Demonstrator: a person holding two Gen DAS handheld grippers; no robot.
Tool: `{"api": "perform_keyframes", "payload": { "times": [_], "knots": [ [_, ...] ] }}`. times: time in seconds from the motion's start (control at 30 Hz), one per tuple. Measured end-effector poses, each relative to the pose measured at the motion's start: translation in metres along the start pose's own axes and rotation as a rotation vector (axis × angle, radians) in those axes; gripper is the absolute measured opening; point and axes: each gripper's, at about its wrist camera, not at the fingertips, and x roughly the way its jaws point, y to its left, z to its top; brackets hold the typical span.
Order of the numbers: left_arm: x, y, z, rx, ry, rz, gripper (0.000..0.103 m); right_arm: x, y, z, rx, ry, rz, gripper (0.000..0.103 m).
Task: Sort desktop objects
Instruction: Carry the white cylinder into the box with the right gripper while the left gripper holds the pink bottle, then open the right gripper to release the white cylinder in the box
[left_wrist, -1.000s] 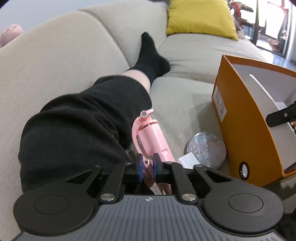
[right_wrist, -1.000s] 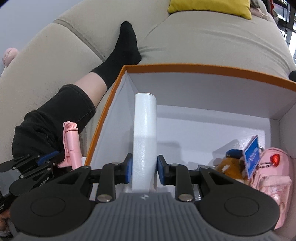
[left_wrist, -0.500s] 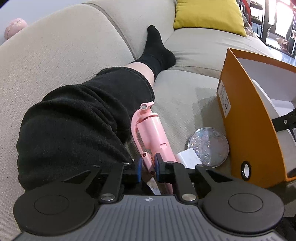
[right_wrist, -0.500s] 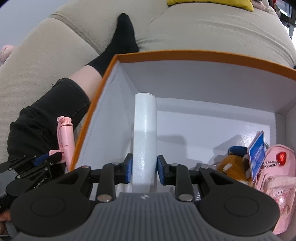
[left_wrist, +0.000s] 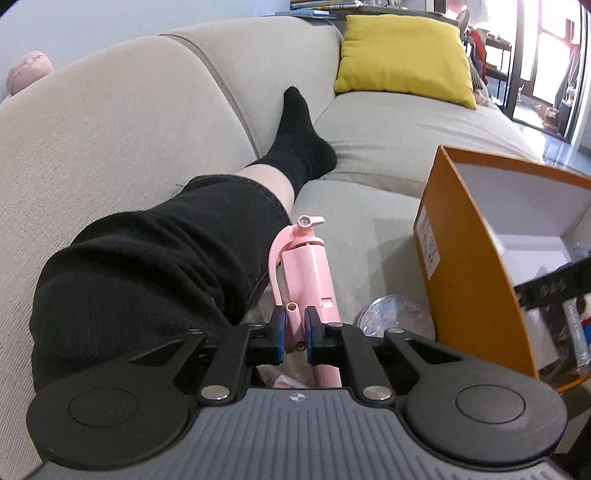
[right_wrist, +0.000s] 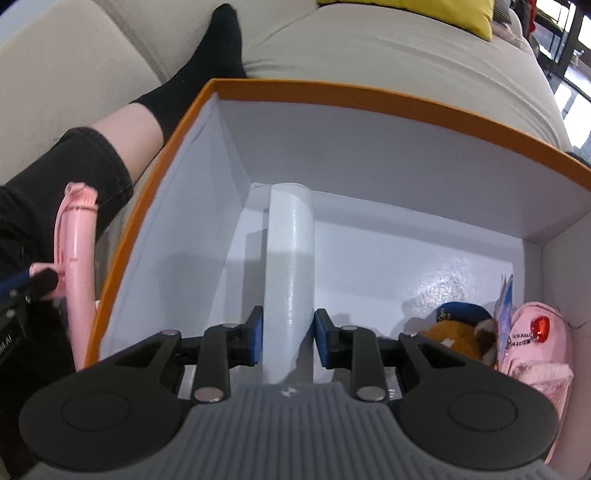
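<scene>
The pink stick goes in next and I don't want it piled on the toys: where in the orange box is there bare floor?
In the orange box, white floor lies bare between the white tube and the far wall, and on to the right wall. The near right corner is crowded: brown plush, blue card, pink pouch. Left of the tube only a narrow strip shows.

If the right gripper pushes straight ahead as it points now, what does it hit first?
Likely the orange box's white far wall: the white tube held in the right gripper leads and looks nearly there, though depth is unclear.
</scene>
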Motion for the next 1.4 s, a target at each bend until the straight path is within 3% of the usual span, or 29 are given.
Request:
{"api": "perform_keyframes", "payload": {
  "times": [0.3,0.43,0.5,0.67,0.9,1.07,1.3,1.4],
  "knots": [
    [-0.005,0.002,0.015,-0.016,-0.033,-0.087,0.007,-0.014,-0.010,0.005,0.104,0.026,0.135,0.036],
    [-0.002,0.005,0.020,-0.028,-0.027,-0.106,0.007,-0.016,-0.009,0.003,0.117,0.039,0.194,0.022],
    [-0.001,0.006,0.021,-0.033,-0.023,-0.113,0.007,-0.012,-0.007,0.001,0.110,0.048,0.199,0.018],
    [-0.005,0.009,0.023,-0.050,-0.026,-0.123,0.007,-0.005,-0.008,-0.002,0.126,0.062,0.224,0.020],
    [-0.016,0.013,0.033,-0.083,-0.021,-0.201,0.007,-0.009,-0.028,-0.008,0.138,0.064,0.176,0.021],
    [-0.023,0.011,0.039,-0.101,-0.012,-0.243,0.007,0.007,-0.032,-0.015,0.191,0.114,0.250,0.021],
    [-0.039,0.007,0.047,-0.117,-0.023,-0.285,0.007,0.000,-0.033,-0.016,0.171,0.092,0.250,0.022],
    [-0.053,0.001,0.053,-0.086,-0.056,-0.308,0.007,-0.013,-0.034,-0.016,0.139,0.041,0.219,0.022]
  ]
}}
